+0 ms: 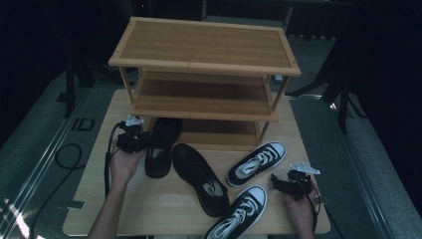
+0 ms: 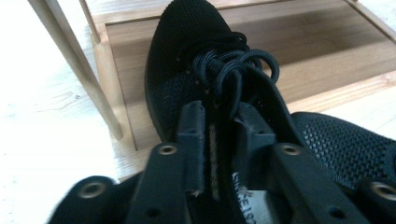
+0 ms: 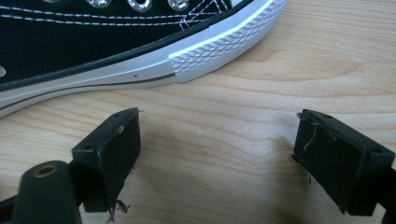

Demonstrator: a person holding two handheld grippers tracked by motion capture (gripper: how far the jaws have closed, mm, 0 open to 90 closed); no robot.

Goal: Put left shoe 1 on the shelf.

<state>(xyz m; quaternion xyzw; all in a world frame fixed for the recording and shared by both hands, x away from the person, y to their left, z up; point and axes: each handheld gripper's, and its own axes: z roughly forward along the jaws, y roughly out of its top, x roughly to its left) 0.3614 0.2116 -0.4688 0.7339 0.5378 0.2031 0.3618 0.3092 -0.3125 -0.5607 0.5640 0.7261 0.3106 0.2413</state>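
The left claw (image 1: 135, 141) sits at the heel of a black mesh shoe (image 1: 160, 147) on the left of the worktop (image 1: 89, 199), just in front of the wooden shoe rack (image 1: 204, 50). In the left gripper view its two jaws straddle the shoe's collar, one pad inside the opening and one outside, with a strip of the collar between them; a gap shows beside the fabric, so the jaws stand spread rather than pinching. The shoe's toe points far, onto the rack's lowest shelf (image 2: 327, 51), and its tied black laces (image 2: 233, 70) lie just beyond the jaws.

A second black shoe (image 1: 199, 177) lies slanted just to the right of the first, its toe toward the rack. Right of it lie two black-and-white sneakers: one (image 1: 256, 163) near the rack's right leg, the other (image 1: 239, 214) at the near edge of the worktop.

The right claw (image 1: 278, 183) rests low over the worktop at the near right, its jaws spread wide with only bare wood between them. In the right gripper view, the white ribbed toe cap of a sneaker (image 3: 224, 42) lies just beyond the jaws, apart from them.
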